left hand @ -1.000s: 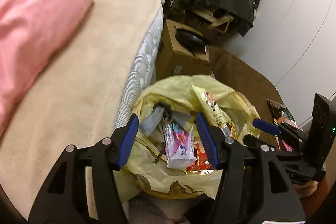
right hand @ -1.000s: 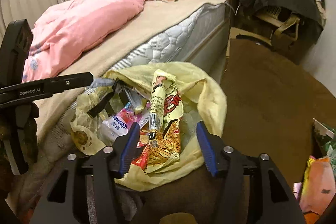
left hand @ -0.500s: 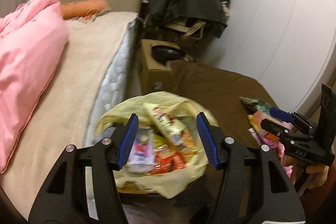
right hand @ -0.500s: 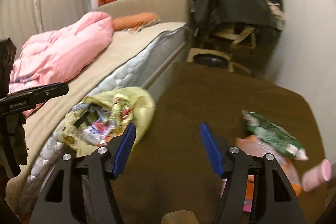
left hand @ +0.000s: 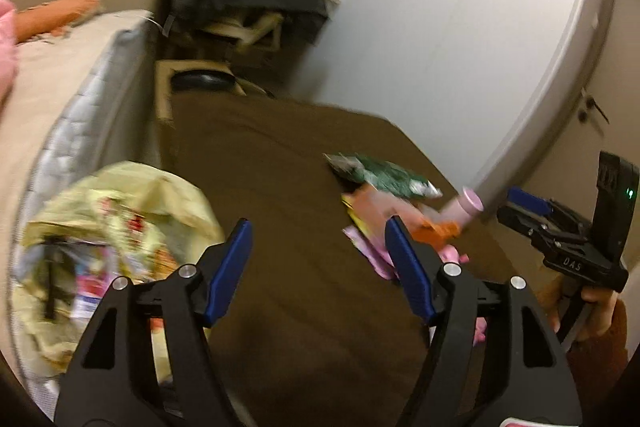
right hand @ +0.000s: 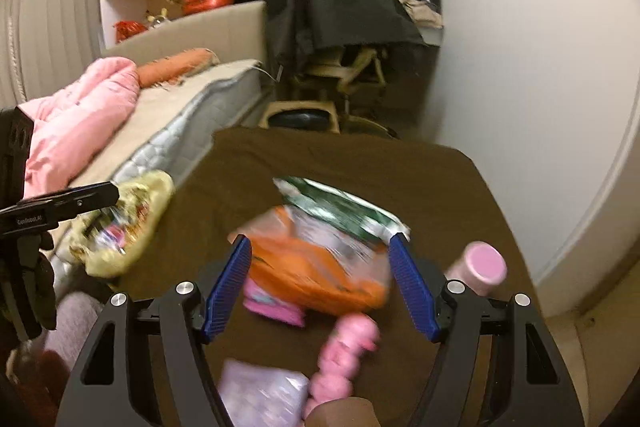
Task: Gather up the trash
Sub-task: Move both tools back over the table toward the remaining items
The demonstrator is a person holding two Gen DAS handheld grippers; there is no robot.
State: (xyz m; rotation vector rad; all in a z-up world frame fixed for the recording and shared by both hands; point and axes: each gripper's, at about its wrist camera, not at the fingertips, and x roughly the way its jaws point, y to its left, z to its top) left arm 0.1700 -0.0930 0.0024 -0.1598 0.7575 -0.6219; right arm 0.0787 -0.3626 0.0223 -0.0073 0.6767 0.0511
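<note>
A yellow trash bag (left hand: 116, 227) stuffed with wrappers leans against the bed, low on the left in the left wrist view, and shows as yellow trash bag (right hand: 124, 223) in the right wrist view. My left gripper (left hand: 317, 231) hovers over bare brown rug, its jaws opening with nothing between them. My right gripper (right hand: 319, 243) hangs above a litter pile, its jaws opening and its pads touching nothing. Below it lie an orange wrapper (right hand: 316, 271), a green packet (right hand: 340, 207), a pink bottle (right hand: 480, 267), a knobbly pink item (right hand: 348, 351) and a pale packet (right hand: 260, 391).
The brown rug (left hand: 280, 167) covers the floor. A bed (right hand: 180, 107) with a pink quilt (right hand: 76, 115) runs along the left. Beyond the rug stand a chair draped in dark cloth (right hand: 340, 7) and a cardboard box (left hand: 164, 95). A white wall (left hand: 460, 27) closes the right side.
Both grippers have swung right, away from the yellow bag, to the rug and the litter pile. Both pairs of jaws stand wider than before.
</note>
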